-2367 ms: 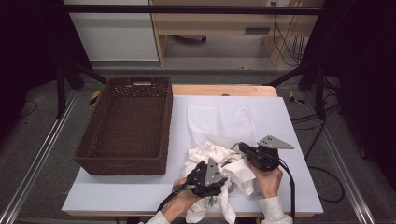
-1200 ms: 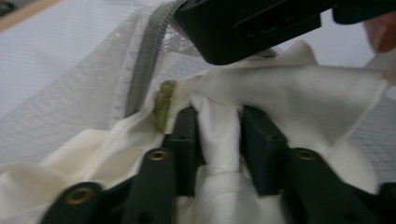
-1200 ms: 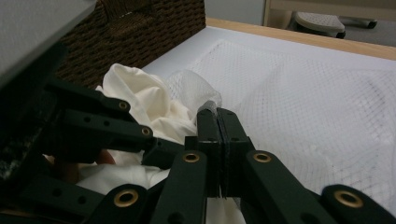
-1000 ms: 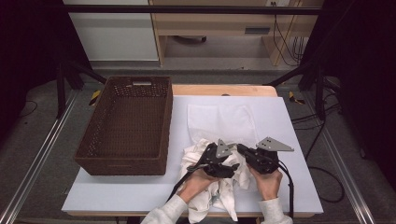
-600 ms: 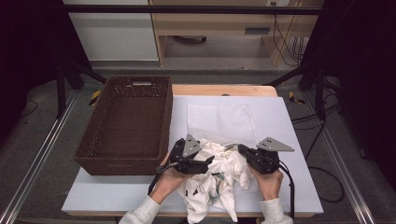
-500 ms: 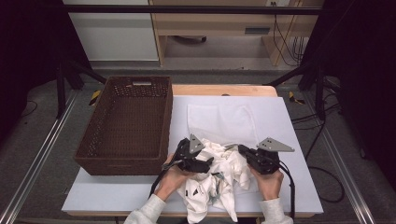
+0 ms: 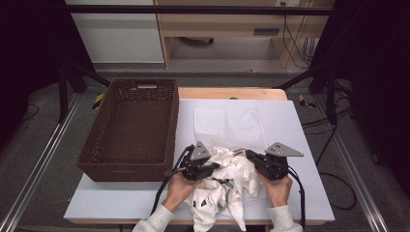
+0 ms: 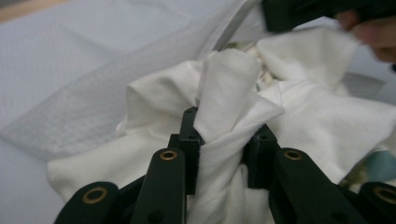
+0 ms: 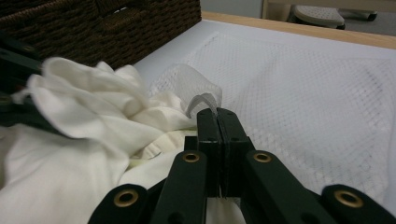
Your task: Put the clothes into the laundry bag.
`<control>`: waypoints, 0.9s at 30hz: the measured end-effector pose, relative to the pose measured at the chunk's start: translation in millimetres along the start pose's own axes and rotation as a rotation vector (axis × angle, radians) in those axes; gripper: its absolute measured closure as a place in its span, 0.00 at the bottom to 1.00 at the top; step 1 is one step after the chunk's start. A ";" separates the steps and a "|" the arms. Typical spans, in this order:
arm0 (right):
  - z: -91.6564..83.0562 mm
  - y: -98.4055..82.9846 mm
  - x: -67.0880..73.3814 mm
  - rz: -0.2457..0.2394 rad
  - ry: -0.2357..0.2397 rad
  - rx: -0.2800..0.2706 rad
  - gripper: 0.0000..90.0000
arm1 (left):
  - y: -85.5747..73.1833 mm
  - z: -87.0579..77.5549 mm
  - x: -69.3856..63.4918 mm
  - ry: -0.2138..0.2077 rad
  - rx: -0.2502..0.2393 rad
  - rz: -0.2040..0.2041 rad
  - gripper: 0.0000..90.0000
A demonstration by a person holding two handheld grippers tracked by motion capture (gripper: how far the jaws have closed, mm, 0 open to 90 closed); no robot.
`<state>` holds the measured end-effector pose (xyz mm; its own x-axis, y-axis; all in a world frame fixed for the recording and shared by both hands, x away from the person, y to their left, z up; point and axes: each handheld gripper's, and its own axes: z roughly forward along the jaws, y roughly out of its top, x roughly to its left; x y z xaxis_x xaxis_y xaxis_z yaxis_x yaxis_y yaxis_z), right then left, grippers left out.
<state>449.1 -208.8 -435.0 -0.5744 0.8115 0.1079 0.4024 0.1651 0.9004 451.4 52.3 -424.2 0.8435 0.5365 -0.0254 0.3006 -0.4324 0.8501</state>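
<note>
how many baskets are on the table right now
1. The dark brown woven wicker basket sits on the left part of the white table, beside the flat white mesh bag.

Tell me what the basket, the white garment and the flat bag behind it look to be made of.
The basket looks like dark brown woven wicker or rattan, matte: the weave shows on its walls. The white garment looks like soft knit cotton, with a fine rib and limp folds. The flat bag looks like thin white synthetic mesh: small open holes, slightly see-through.
</note>
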 end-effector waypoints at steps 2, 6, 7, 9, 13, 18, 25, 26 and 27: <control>0.4 0.0 0.3 0.002 0.004 -0.002 0.99 | 4.7 -1.9 -7.2 -0.011 -0.015 0.016 0.80; -1.0 0.4 0.8 0.008 0.010 -0.018 0.99 | 23.1 12.6 -40.6 -0.066 -0.014 0.080 0.79; -1.1 0.6 0.8 0.015 0.020 -0.025 0.99 | 23.1 12.6 -40.6 -0.066 -0.014 0.080 0.79; -1.5 0.9 1.4 0.009 0.021 -0.033 0.99 | 24.6 24.6 -48.8 -0.058 0.000 0.109 0.79; -6.8 3.4 1.9 0.008 0.026 -0.060 0.99 | 20.6 60.7 -45.8 -0.014 0.085 0.122 0.78; -16.1 10.1 6.6 0.003 0.047 -0.098 1.00 | 19.9 74.2 -32.0 -0.059 0.113 0.046 0.77; -16.3 9.8 8.3 -0.017 0.039 -0.084 0.99 | 19.4 56.6 -40.8 0.030 0.050 0.104 0.46; -17.9 8.3 4.8 -0.005 0.036 -0.080 0.99 | 21.0 40.0 -38.1 0.059 0.009 0.107 0.40; -18.3 7.8 4.0 -0.004 0.033 -0.081 0.99 | 21.0 34.3 -35.4 0.072 -0.014 0.105 0.36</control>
<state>436.9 -214.5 -419.8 -0.5996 0.7917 0.1172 0.3418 0.1209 0.9319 443.1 -0.6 -423.5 0.8359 0.5395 0.1014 0.2059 -0.4793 0.8532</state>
